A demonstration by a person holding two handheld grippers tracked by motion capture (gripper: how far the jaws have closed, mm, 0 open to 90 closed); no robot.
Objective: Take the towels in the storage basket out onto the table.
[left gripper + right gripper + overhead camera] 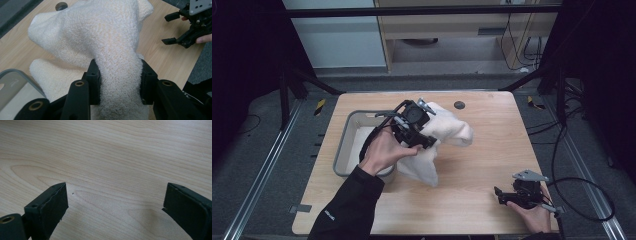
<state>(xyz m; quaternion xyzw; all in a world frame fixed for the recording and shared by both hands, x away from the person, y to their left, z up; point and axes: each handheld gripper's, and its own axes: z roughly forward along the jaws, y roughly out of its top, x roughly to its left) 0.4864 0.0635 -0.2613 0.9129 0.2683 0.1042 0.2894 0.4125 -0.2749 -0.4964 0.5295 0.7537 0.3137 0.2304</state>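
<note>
High view gives us the wooden table (472,165), grey tray (343,145) at nine o'clock, cream towel (447,131) lifted centrally. Left gripper (119,80) pinches a towel fold (seen close in its own view); right gripper (115,202) gapes over bare wood at five o'clock.

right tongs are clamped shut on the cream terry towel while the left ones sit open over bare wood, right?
The sides are swapped. The left tongs are clamped shut on the cream terry towel, as the left gripper view shows; the right tongs sit open over the bare light wooden table, as the right gripper view shows.
</note>
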